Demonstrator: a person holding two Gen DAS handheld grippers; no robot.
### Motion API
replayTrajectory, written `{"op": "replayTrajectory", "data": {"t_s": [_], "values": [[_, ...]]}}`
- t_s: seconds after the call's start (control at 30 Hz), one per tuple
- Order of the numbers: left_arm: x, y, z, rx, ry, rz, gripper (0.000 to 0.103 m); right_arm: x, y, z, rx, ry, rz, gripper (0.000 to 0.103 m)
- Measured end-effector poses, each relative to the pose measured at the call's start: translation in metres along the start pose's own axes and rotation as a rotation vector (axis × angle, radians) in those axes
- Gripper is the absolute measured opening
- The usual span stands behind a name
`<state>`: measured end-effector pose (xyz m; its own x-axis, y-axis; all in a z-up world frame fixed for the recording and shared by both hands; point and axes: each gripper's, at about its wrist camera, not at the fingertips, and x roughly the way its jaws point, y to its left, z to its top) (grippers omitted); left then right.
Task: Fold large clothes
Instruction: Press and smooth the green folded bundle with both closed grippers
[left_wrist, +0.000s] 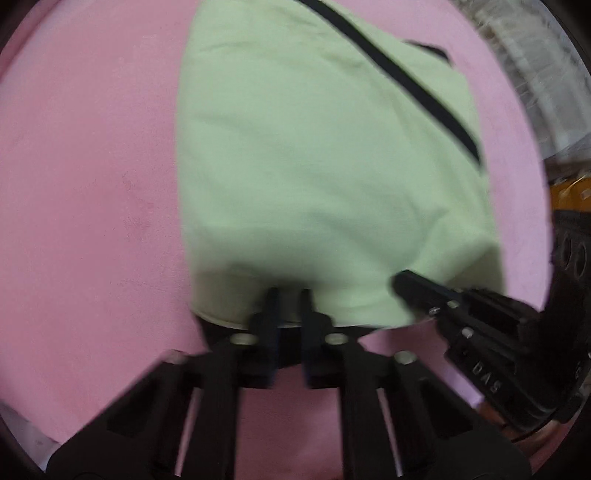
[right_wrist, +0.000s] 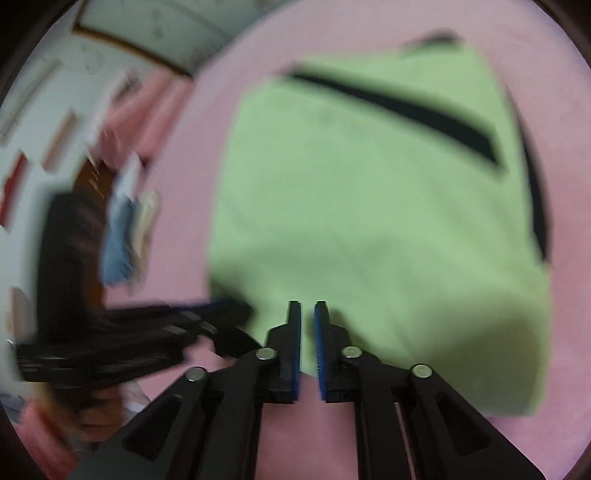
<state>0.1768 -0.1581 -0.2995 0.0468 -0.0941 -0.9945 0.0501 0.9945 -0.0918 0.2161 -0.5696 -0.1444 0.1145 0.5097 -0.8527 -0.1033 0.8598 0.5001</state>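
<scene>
A light green garment with a black stripe lies folded on a pink surface. My left gripper points down at its near edge, shut on the cloth, which humps up over the fingertips and casts a dark shadow beneath. My right gripper comes in from the right at the near right corner. In the right wrist view the green garment fills the middle. There my right gripper is shut with the cloth edge between its blue pads. The left gripper is a blur on the left.
The pink surface extends all around the garment. Past its left edge, blurred, are a white wall with frames and hanging blue and pink cloth. Clear plastic and an orange object lie beyond the right edge.
</scene>
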Motion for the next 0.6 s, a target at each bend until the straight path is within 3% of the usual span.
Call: {"op": "replayTrajectory", "data": {"t_s": [0.1, 0.23, 0.33, 0.37, 0.43, 0.47, 0.6], "values": [[0.004, -0.002, -0.004, 0.006, -0.011, 0.009, 0.001, -0.002, -0.030, -0.017, 0.083, -0.013, -0.062, 0.000], [-0.002, -0.013, -0.008, 0.019, -0.020, 0.052, 0.001, -0.066, -0.086, -0.060, 0.281, -0.094, -0.219, 0.000], [-0.017, -0.014, -0.009, -0.028, -0.059, 0.027, 0.001, -0.112, -0.100, -0.088, 0.326, -0.129, -0.345, 0.000], [-0.022, -0.012, -0.009, -0.047, -0.075, 0.001, 0.001, -0.121, -0.091, -0.083, 0.319, -0.159, -0.325, 0.000], [-0.029, -0.004, -0.003, -0.115, -0.124, -0.082, 0.001, -0.143, -0.089, -0.085, 0.293, -0.234, -0.191, 0.000], [-0.028, -0.001, 0.002, -0.132, -0.129, -0.104, 0.001, -0.152, -0.085, -0.082, 0.262, -0.283, -0.080, 0.000], [-0.016, 0.011, 0.041, -0.190, -0.152, -0.133, 0.000, -0.118, -0.056, -0.032, 0.222, -0.250, 0.049, 0.000]]}}
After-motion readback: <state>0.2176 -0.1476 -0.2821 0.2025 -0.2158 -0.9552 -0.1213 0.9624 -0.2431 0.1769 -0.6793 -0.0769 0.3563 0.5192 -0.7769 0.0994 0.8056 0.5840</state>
